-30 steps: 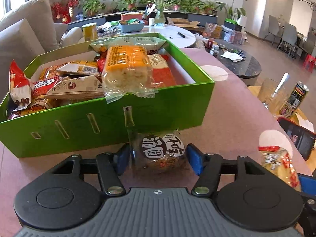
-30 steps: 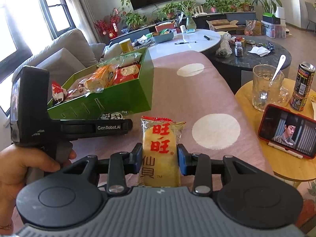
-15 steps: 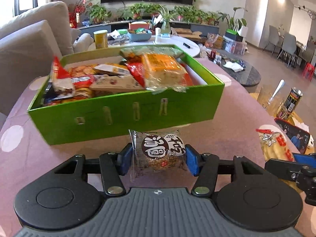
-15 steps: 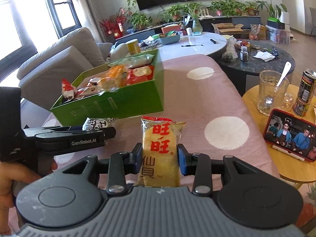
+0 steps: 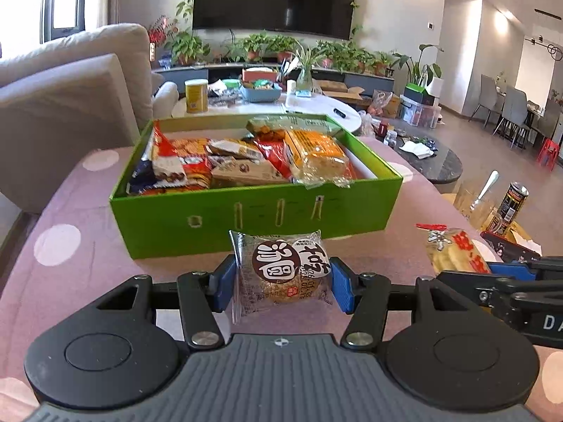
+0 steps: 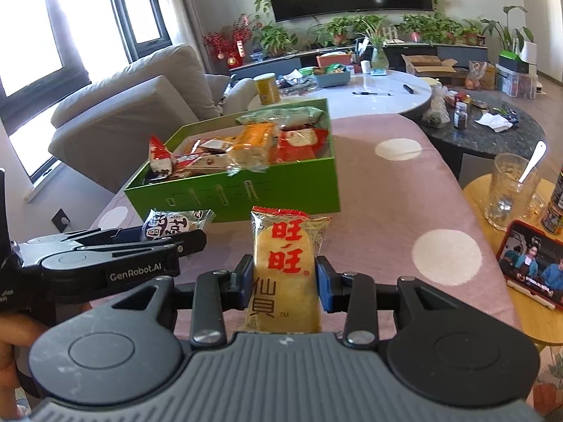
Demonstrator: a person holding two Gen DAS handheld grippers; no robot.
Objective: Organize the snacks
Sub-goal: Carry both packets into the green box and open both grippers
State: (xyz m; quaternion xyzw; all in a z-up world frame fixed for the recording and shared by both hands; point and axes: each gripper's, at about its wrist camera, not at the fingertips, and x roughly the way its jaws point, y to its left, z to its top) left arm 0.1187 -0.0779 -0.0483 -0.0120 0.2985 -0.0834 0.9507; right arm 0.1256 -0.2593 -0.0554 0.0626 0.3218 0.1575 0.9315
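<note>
The left gripper point(image 5: 283, 283) is clamped on a round biscuit packet point(image 5: 281, 274) with a brown and white label, its blue pads point(image 5: 223, 283) pressing both sides; the jaws have just been closing a little tighter on it. A second ago this packet sat right at the front wall of the green box point(image 5: 253, 216); now the box stands farther off and lower in the left view, its whole interior exposed. The right gripper point(image 6: 284, 283) grasps a yellow rice cracker packet point(image 6: 286, 270) with red characters, held upright, as it was earlier, and the box also looks more distant from that side. Both packets are lifted clear of the pink dotted tablecloth point(image 5: 70, 246), near the box but outside it. The box already holds many snacks, heaped near the rim. Judgement: both items are secured and raised for transfer; placement into the box remains outstanding.
</note>
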